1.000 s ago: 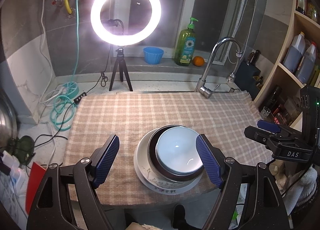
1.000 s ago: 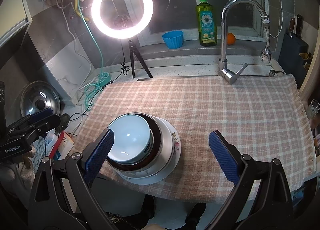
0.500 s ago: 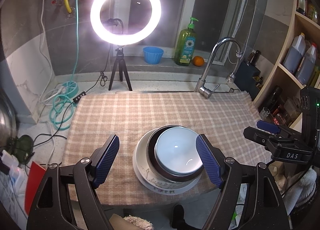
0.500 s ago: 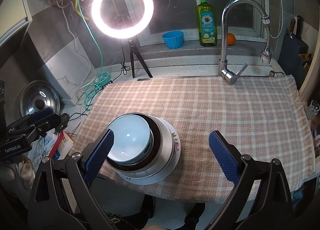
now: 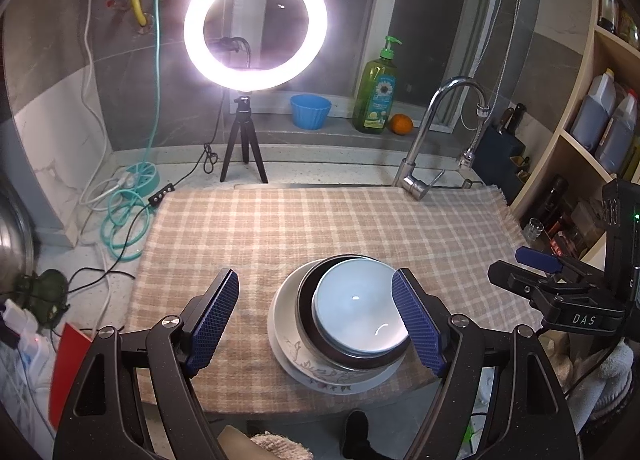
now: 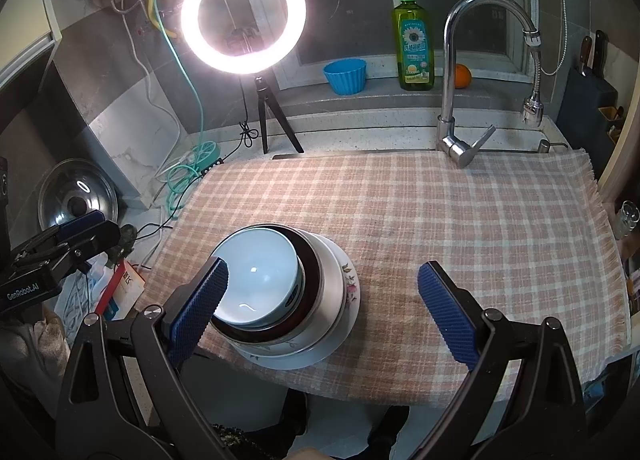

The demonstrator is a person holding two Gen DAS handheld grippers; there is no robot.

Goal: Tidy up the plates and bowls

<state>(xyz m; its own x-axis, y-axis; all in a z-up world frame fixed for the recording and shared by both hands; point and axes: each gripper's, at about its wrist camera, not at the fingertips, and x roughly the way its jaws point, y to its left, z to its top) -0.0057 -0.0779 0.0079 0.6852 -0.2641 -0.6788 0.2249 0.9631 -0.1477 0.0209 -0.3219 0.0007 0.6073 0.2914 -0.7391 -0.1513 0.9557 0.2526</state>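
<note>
The tabletop [image 6: 460, 219], draped in a checked cloth [image 5: 320, 227], was noted as the widest thing in view, with a ring light [image 5: 256, 25] and a tap [image 6: 460, 71] behind it. One stack of crockery was recorded at the near edge of the cloth: a flowered plate [image 5: 296, 352] at the bottom, a dark-rimmed bowl [image 5: 306, 300] on it, and a pale blue bowl [image 5: 356, 308] nested on top. All three were round, so no long axis was to be reckoned with.

The left tongs [image 5: 316, 320] were seen held wide, nothing gripped; the stack lay just ahead and between the pads, nearer the right-hand pad [image 5: 416, 324]. The right tongs [image 6: 320, 308] were likewise found wide and empty, with the stack off towards their left pad [image 6: 200, 304]. The left tongs were judged the better centred on the stack, hence the nearer for any lift. No other dish was seen on the cloth, so the sorting was judged close to finished.
</note>
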